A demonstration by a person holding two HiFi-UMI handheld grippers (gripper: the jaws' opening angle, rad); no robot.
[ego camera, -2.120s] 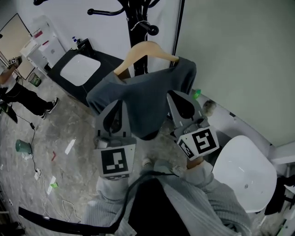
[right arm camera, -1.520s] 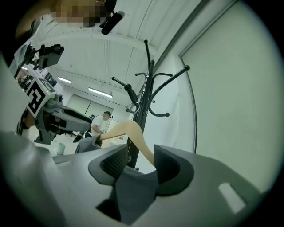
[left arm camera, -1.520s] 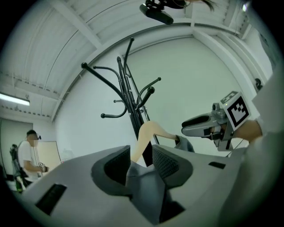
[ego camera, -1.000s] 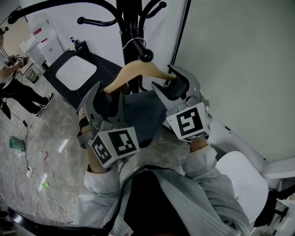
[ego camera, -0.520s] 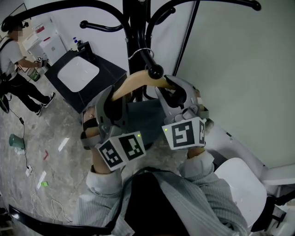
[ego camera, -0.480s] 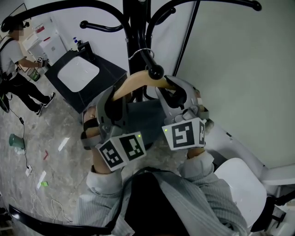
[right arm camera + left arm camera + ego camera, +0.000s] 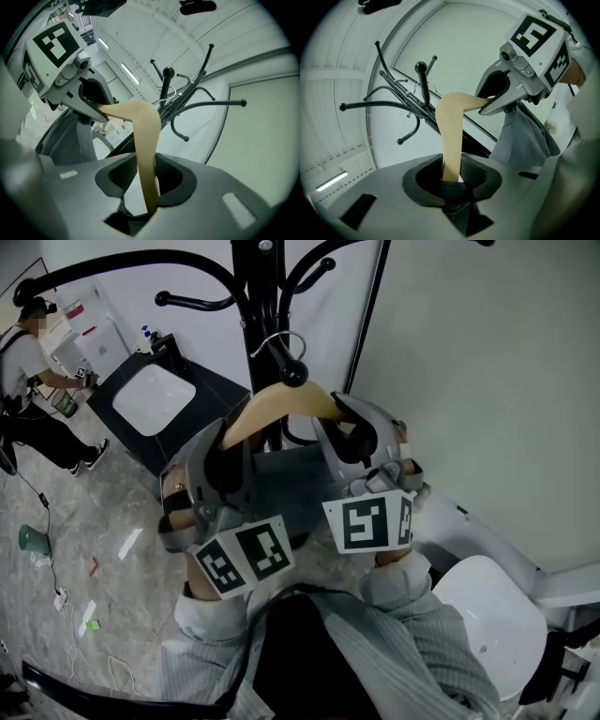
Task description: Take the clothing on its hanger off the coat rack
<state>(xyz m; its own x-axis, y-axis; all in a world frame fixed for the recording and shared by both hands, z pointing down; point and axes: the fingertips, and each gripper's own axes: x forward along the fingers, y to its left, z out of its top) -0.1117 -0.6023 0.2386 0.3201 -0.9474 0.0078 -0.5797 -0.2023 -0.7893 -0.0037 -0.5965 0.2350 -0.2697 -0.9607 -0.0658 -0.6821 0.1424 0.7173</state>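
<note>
Left tool: jaws have just been closing and now pinch the left shoulder of the pale wooden hanger. In the left gripper view the wooden arm runs down between the pads, with dark cloth bunched at its base.

Right tool: jaws have likewise just been closing and are clamped on the hanger's right shoulder. In the right gripper view the bare wood is pinned between the pads.

Both tools point roughly level, on either side of the hanger's crown.

The dark grey garment hangs from the hanger, draped down between the two tools.

The hanger's thin wire hook loops round a ball-tipped arm of the black metal coat rack, so the clothing is not yet off the rack.

Surroundings: grey mottled floor; a black-framed counter with a white top at upper left; a person standing beside it; a round white chair seat at lower right.
</note>
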